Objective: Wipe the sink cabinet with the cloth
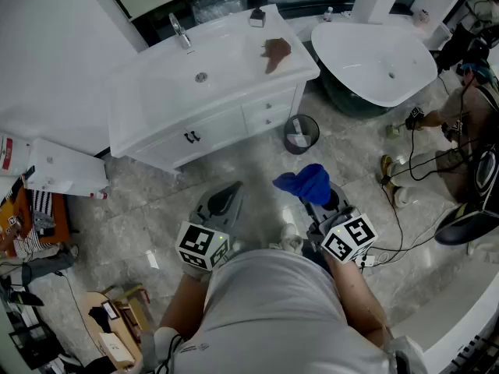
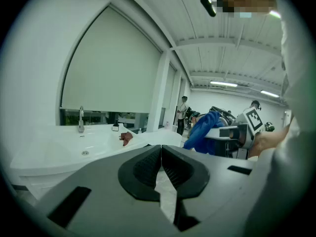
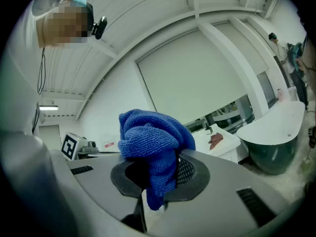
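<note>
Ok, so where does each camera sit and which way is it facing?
Head view: on the person's head, looking steeply down at the sink cabinet; torso, forearms, left tongs and right tongs show.
Left gripper view: on the left tongs, shut and empty, facing the cabinet; torso at right.
Right gripper view: on the right tongs, shut on the blue cloth, tilted upward; torso at left.
Shared: all see the cabinet.

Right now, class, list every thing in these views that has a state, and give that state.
left gripper: shut, empty
right gripper: shut on the blue cloth
blue cloth: bunched, clamped between the jaws
sink cabinet: doors and drawers closed
brown rag: crumpled, lying on the sink cabinet
waste bin: upright, open-topped
</note>
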A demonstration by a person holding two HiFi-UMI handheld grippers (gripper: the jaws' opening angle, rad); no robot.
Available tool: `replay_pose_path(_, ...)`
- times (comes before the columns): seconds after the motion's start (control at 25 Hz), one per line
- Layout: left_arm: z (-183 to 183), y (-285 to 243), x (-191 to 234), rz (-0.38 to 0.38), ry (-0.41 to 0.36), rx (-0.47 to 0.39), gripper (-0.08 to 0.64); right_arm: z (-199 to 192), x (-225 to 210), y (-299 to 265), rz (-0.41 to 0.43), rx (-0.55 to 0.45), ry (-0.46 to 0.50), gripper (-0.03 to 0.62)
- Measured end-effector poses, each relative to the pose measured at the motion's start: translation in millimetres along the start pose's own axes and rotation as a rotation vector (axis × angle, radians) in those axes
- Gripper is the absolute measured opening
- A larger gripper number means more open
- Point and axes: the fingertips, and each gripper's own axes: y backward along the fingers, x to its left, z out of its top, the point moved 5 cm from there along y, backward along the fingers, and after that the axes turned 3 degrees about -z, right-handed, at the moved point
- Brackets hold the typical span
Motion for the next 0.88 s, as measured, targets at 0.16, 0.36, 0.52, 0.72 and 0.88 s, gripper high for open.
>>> replay_pose_path(0.16, 0.0, -11.7, -15.6, 0.007, -0.014, 0.010, 0.014, 1.5, -14.6, 10.3, 0.011, -0.005, -0.012, 0.060)
replay_pose_path(0.36, -1.7, -26.0, -36.5, 0.026, -0.023, 0.026, 0.014, 1.3, -36.8, 20.4, 0.032, 0.000, -0.037, 0.060)
replay_pose_path(0.52, -9.9, -33.1, -45.3, 0.031, -0.034, 0.059, 0.014, -4.8, -51.9, 18.5, 0.030, 0.010, -0.081, 0.060)
replay_pose_path(0.72, -19.7, -45.2, -23.4, 0.018, -0.027, 0.085, 0.014, -15.9, -58.9, -1.1, 0.017, 0.044, -0.099, 0.060)
replay_pose_path(0.88, -18.2, -65.3, 22.4, -0.032, -0.030, 0.103, 0.014, -17.9, -59.8, -36.3, -0.029, 0.073, -0.099, 0.060)
